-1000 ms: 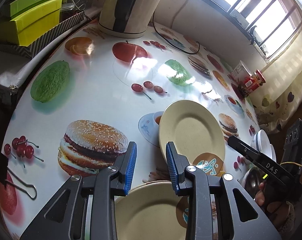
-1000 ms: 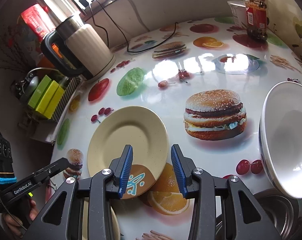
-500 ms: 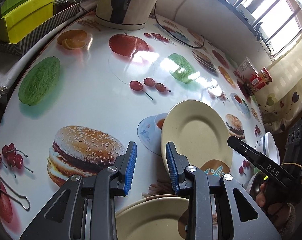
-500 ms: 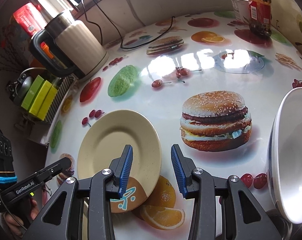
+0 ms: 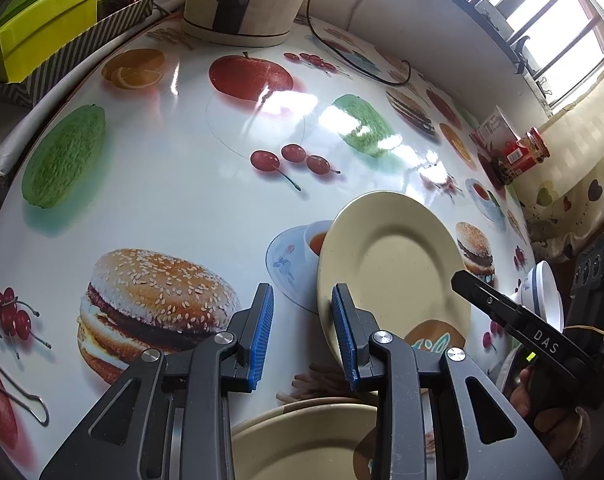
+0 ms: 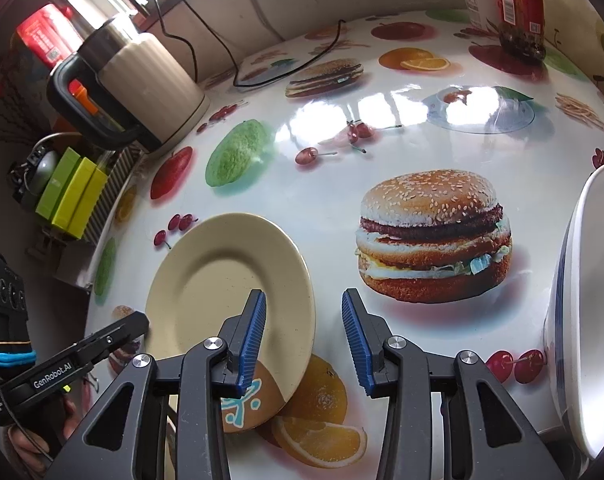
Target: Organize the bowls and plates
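Both grippers hover with jaws parted, grasping nothing: the left gripper [image 5: 302, 332] by the cream plate's [image 5: 394, 264] left rim, the right gripper [image 6: 304, 336] over its right edge (neither touching).

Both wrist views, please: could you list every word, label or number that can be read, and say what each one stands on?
"DAS": white letters on the right gripper, along its finger, seen from the left wrist.
"GenRobot.AI": white letters on the left gripper, along its finger, seen from the right wrist.
Red jar label: print too small to read.
Red carton: print blurred.
Green boxes: small mark, unreadable.
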